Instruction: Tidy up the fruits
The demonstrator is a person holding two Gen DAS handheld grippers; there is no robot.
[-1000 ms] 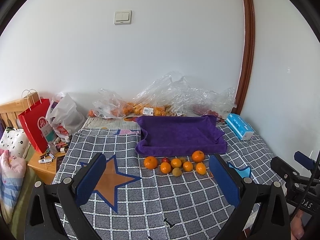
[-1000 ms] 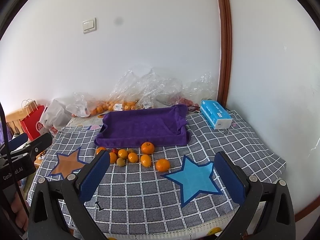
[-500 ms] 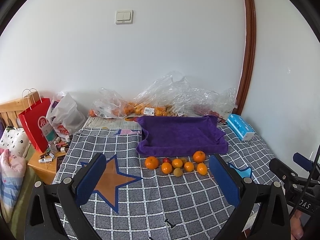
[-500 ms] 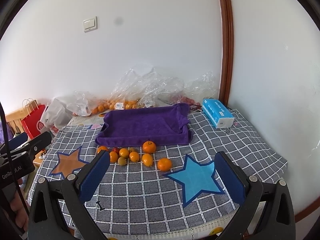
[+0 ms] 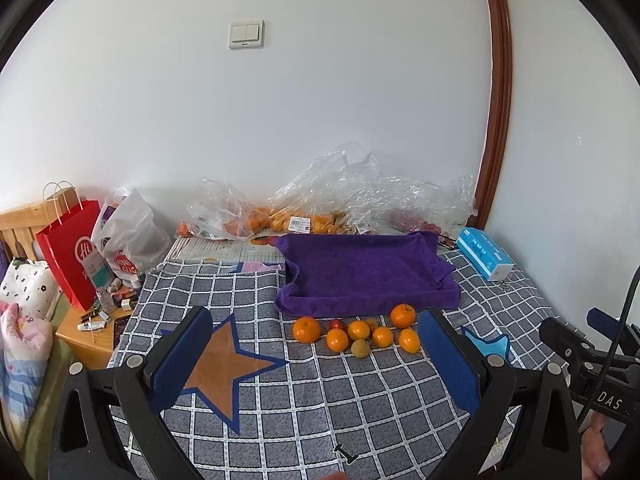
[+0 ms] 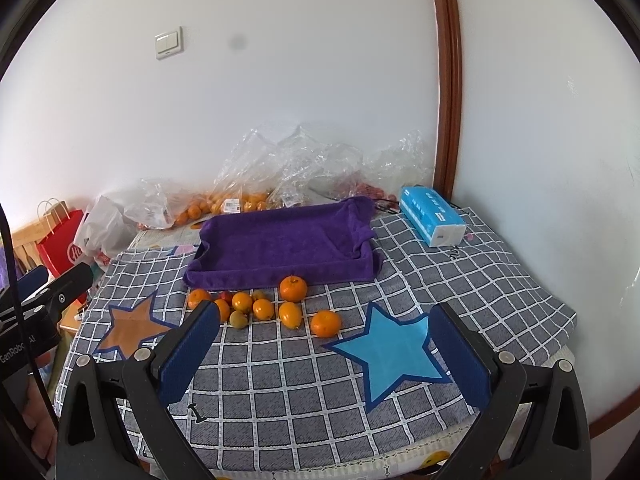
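Fruits lie in a loose cluster on the checked cloth of the tabletop, just in front of the near edge of the purple towel-lined tray, which has nothing in it. From my right gripper the cluster sits ahead and a little to the left; one orange has strayed from the rest and lies nearest, close to the blue star on the cloth. From my left gripper the same cluster is ahead and slightly right, close behind the right finger. I judge the right gripper the nearer one for that stray orange, and the left better placed for the large orange at the left end of the row.

Both grippers hang spread wide with nothing between the blue ribbed pads, well short of any fruit.

The oranges are round and glossy with dimpled skin, so no long axis matters; one yellow-orange fruit looks oval, lying roughly front to back. A dull greenish fruit and a small red one sit among them. The tray's towel looks soft and plush, likely to cushion a drop. Round fruit on cloth may roll if nudged, I'd guess.
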